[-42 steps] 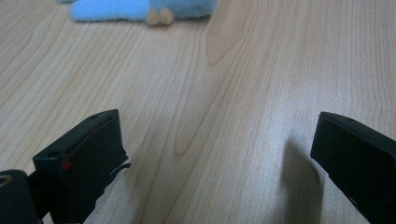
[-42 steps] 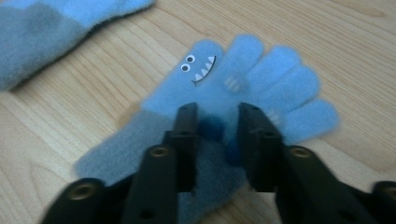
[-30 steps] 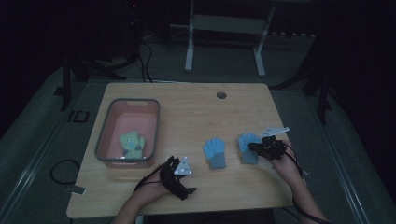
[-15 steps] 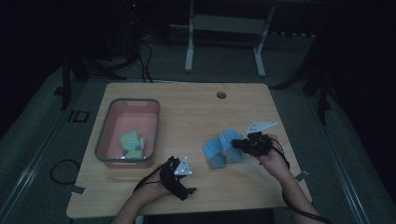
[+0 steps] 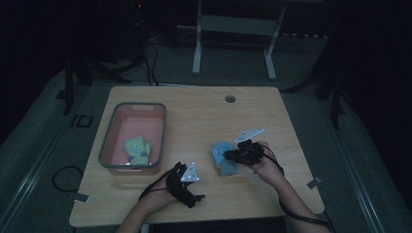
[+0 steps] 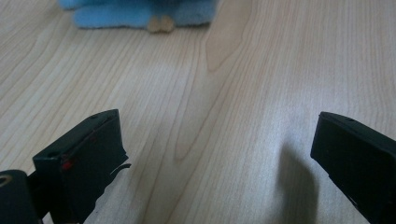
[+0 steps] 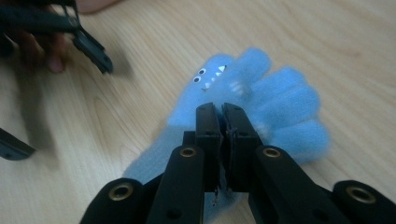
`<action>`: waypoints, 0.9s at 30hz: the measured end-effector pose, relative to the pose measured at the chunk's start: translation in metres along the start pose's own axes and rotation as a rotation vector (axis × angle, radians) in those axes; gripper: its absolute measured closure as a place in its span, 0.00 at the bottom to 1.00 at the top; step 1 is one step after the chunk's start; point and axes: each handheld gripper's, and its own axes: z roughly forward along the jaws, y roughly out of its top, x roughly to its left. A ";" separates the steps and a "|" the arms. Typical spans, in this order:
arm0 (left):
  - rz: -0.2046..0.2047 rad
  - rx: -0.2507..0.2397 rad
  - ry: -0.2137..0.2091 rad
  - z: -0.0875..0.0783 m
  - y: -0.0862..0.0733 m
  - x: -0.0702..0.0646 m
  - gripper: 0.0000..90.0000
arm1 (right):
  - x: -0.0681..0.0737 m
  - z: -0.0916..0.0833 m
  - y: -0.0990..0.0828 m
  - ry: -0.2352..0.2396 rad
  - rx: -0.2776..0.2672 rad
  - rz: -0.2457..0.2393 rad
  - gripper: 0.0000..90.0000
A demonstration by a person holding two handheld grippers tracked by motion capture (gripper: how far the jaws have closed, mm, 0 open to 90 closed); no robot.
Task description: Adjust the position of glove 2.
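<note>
- A dim recording room or lab, not a home.
- One pale wooden surface (image 5: pixel 204 121) stands alone on grey carpet, with a cable port (image 5: pixel 230 99) near its far edge.
- Black cables (image 5: pixel 145 63) run across the floor behind it.
- The white legs of a stand (image 5: pixel 233 43) rise farther back; dark stand legs flank the surface.
- Tape marks (image 5: pixel 81 198) lie on the carpet by its near corners.

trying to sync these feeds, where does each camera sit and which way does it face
high view: above the person's side, facing forward and down on the table; both forearms and grippers show.
left gripper view: on the left gripper, low along the tabletop; its open fingers show.
right gripper view: on the right gripper, fingers shut on the blue glove; the other gripper shows farther off.
shared: all three show the blue glove.
</note>
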 end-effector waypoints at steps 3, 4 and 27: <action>0.002 0.001 -0.001 0.000 0.000 0.000 0.03 | -0.002 0.007 -0.003 -0.003 0.023 0.004 0.95; 0.005 0.002 0.000 0.000 0.000 0.000 0.03 | -0.003 0.009 -0.003 -0.005 0.027 0.006 0.95; -0.011 -0.041 0.016 0.000 0.008 -0.005 0.05 | -0.005 -0.002 -0.012 -0.022 -0.083 0.105 0.32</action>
